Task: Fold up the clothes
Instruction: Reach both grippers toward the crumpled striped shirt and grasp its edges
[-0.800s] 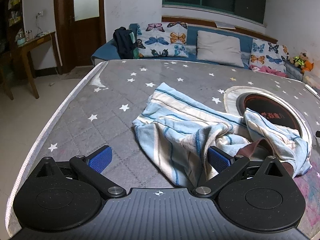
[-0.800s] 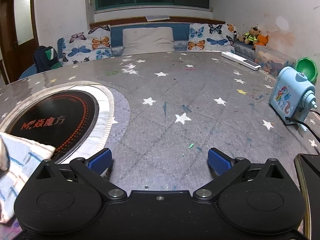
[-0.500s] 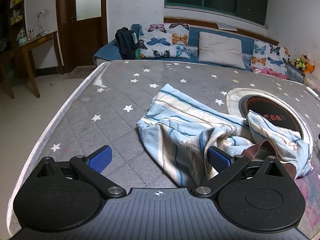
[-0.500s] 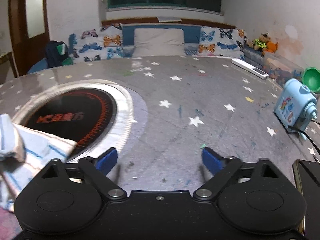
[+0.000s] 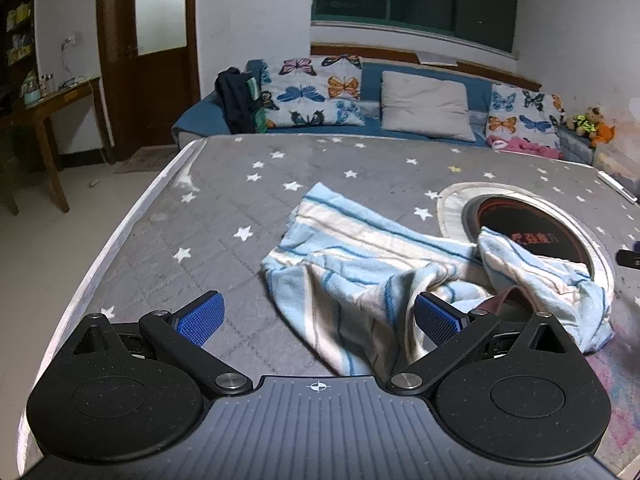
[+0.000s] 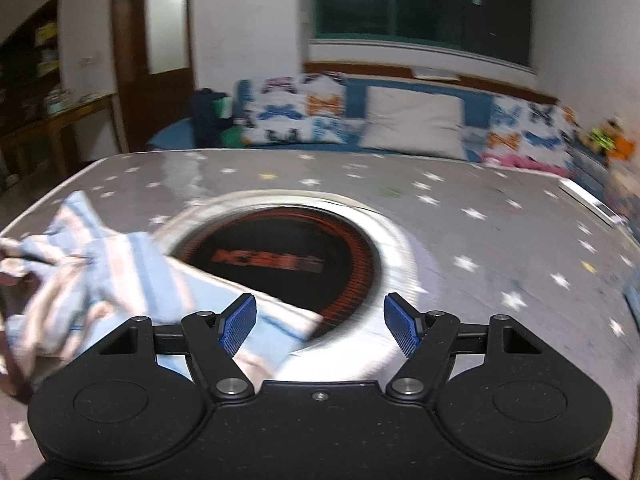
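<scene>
The table (image 5: 168, 240) is big and gray. The cloth (image 5: 360, 272) lies bunched in the middle of the frame. Both the left gripper (image 5: 316, 314) and right gripper (image 6: 320, 322) have wide, empty jaws. Best to grab two corners and pull it flat first.

Dim indoor light, fisheye warp, right view motion-blurred

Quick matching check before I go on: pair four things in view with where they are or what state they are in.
1. striped garment
2. left gripper
3. plain pillow
4. teddy bear

a. far right end of the couch
b. open, holding nothing
c. crumpled, partly over the round burner
d. between the butterfly cushions

Pairs: 1-c, 2-b, 3-d, 4-a
</scene>
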A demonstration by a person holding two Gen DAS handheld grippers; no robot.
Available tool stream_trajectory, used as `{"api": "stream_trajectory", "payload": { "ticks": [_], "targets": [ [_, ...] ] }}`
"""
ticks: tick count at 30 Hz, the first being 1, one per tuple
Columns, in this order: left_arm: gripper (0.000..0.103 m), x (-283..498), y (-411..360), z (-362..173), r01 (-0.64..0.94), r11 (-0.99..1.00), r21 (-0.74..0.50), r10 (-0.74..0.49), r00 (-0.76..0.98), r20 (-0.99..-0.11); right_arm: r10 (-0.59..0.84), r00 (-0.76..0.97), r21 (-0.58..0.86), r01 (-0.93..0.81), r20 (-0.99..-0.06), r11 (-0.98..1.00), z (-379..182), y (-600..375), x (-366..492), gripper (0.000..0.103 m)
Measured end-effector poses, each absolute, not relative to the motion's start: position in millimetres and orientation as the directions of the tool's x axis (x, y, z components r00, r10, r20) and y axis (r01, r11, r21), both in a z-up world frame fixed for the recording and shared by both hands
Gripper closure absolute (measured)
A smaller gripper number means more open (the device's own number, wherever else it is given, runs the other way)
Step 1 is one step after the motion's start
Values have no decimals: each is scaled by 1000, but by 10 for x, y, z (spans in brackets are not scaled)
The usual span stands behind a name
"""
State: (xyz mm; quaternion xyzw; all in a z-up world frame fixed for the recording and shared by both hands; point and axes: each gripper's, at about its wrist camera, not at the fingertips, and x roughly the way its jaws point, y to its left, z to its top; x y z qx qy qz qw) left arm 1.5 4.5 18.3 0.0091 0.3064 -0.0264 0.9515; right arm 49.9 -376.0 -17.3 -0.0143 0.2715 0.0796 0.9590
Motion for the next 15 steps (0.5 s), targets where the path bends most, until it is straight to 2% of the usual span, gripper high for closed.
{"api": "stream_trajectory", "payload": {
  "ticks": [2,10,15],
  "targets": [
    [0,23,28,209,65,998,7,-49,815,-577,182,837,15,-204,-516,979,-128,-3623,493,30],
    [0,174,-256,218,216,972,92,-125,808,-575,302,800,16,-345,-518,939,-58,-3146,542,46],
    [1,334,-443,131,300,940,164,-150,793,-590,358,776,27,-404,-519,914,-26,-2925,555,49]
  ]
}}
